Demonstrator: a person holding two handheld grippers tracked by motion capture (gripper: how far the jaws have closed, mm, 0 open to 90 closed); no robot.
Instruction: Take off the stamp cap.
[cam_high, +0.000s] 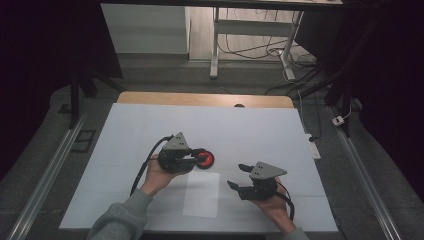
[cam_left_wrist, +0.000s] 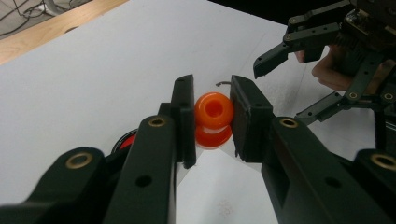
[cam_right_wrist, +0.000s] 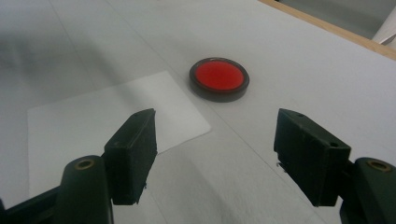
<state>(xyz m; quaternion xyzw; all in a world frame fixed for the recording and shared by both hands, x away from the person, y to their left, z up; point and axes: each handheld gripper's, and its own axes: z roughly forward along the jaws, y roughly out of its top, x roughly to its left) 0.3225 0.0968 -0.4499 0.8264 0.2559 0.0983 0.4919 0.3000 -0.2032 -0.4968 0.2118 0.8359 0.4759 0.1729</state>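
Left tongs (cam_left_wrist: 212, 116): one pair, clenched on the orange spool, pressing it from both sides; in the high view they are sitting left of centre (cam_high: 199, 156), a hand wrapping around their body.
Orange spool (cam_left_wrist: 214, 119): one, a small piece with a hole through its middle, hanging between the pads above the worktop, near its centre.
Right tongs (cam_right_wrist: 215, 154): one pair, released, the jaws standing wide apart with nothing between them; in the high view they are pointing left from the lower right (cam_high: 237, 176).
Red disc (cam_right_wrist: 219, 79): one, round with a dark rim, lying flat on the worktop ahead of the right tongs and just beside the left pair (cam_high: 205, 159).
White sheet (cam_right_wrist: 102, 116): one, lying flat, its far corner reaching near the disc; in the high view it is sitting between the two hands (cam_high: 201, 195).
Worktop (cam_high: 260, 130): one, covered in white, a wooden edge showing along its far side.
Hands: two, each one holding a pair of tongs.
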